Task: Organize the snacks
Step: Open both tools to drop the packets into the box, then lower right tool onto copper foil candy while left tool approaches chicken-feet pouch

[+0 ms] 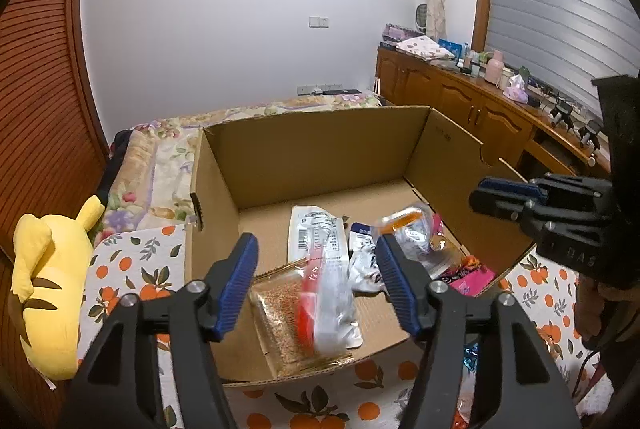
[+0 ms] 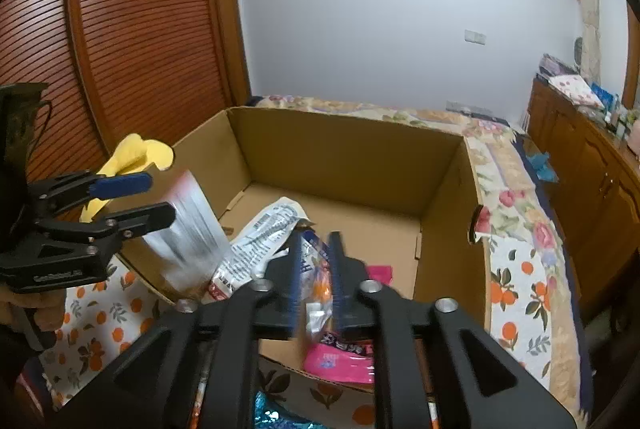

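Several snack packets [image 1: 316, 253] already lie in the cardboard box [image 1: 320, 145], while the left gripper [image 1: 318, 285] stands parted above a blurred packet and the right gripper [image 2: 316, 285], barely parted, flanks a clear orange-printed packet [image 2: 318, 293]; a blue wrapper [image 2: 268, 415] remains outside

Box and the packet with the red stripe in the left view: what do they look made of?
Box: brown cardboard, matte; raw cut edges and folded flaps suggest corrugated board. Packet: thin plastic film, glossy and partly see-through, with glare and wrinkles; blurred, so the print cannot be read. Gold pouch under it: clear shiny film over brown grains, probably plastic too.
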`<state>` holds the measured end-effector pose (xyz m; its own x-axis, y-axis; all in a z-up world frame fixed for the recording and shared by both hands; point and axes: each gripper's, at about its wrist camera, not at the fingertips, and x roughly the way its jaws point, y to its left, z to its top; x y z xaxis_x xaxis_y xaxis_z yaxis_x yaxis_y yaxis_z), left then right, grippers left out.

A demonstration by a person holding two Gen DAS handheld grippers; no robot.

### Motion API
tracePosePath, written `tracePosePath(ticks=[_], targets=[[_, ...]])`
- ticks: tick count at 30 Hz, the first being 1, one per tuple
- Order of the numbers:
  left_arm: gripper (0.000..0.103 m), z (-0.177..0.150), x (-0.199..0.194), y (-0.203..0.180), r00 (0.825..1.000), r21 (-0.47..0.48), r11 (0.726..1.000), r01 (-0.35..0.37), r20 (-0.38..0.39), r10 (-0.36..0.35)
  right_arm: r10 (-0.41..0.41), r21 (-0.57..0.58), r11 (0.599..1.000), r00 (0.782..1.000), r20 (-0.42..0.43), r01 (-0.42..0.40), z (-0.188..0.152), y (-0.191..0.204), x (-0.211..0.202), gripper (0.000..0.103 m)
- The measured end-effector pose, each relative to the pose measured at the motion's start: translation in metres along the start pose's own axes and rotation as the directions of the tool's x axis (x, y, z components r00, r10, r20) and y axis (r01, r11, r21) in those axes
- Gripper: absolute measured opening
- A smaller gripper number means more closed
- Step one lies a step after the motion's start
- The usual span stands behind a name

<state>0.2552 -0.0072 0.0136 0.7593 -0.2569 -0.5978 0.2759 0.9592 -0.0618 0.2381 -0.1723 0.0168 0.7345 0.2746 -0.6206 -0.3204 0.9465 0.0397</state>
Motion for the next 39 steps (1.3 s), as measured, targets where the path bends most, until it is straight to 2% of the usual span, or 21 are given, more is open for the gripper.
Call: tracePosePath(ticks=[3, 5, 7, 10, 13, 15, 18, 24, 29, 34, 39], targets=[[0.065, -0.001, -0.005, -0.001, 1.000, -0.001, 1.000, 0.010, 0.006, -0.010, 0.020, 0.017, 1.000, 1.000, 0.010, -0.020, -0.002, -0.003, -0.003, 0.022], [0.072, -0.004, -0.012, -0.003, 1.000, 0.004, 1.000, 0.018, 0.025, -0.018, 0.022, 0.015, 1.000, 0.999, 0.023, -0.022, -0.005, -0.002, -0.011, 0.023], [0.072, -0.006, -0.019, -0.006, 0.999, 0.017, 1.000, 0.022, 0.043, -0.022, 0.032, 0.012, 0.999, 0.999, 0.038, -0.033, -0.008, -0.002, -0.019, 0.024], [0.074, -0.012, -0.033, -0.013, 0.998, 0.025, 0.999, 0.035, 0.060, -0.036, 0.033, -0.002, 0.999, 0.997, 0.066, -0.033, -0.015, 0.001, -0.039, 0.032], [0.083, -0.018, -0.044, -0.020, 0.995, 0.022, 0.998, 0.064, 0.070, -0.065, 0.041, -0.016, 0.999, 0.995, 0.086, -0.040, -0.024, 0.004, -0.061, 0.037], [0.084, -0.026, -0.051, -0.027, 0.995, 0.037, 0.997, 0.071, 0.071, -0.073, 0.040, -0.028, 0.999, 0.994, 0.097, -0.037, -0.033, 0.006, -0.075, 0.046], [0.086, -0.038, -0.058, -0.038, 0.995, 0.054, 0.996, 0.074, 0.069, -0.078, 0.051, -0.031, 0.998, 0.994, 0.097, -0.048, -0.049, 0.007, -0.092, 0.052], [0.086, -0.065, -0.064, -0.057, 0.990, 0.045, 0.990, 0.135, 0.029, -0.137, 0.022, -0.020, 1.000, 0.998, 0.064, -0.021, -0.085, 0.003, -0.105, 0.054], [0.086, -0.088, -0.058, -0.070, 0.986, 0.037, 0.986, 0.163, -0.028, -0.162, -0.011, -0.034, 0.999, 1.000, -0.001, 0.011, -0.120, -0.005, -0.099, 0.054], [0.086, -0.112, -0.049, -0.079, 0.982, 0.016, 0.984, 0.175, -0.080, -0.173, -0.015, 0.028, 0.999, 0.997, -0.074, 0.017, -0.147, -0.023, -0.086, 0.054], [0.086, -0.124, -0.041, -0.086, 0.978, 0.013, 0.985, 0.175, -0.116, -0.172, -0.026, 0.067, 0.997, 0.994, -0.107, 0.033, -0.164, -0.032, -0.080, 0.054]])
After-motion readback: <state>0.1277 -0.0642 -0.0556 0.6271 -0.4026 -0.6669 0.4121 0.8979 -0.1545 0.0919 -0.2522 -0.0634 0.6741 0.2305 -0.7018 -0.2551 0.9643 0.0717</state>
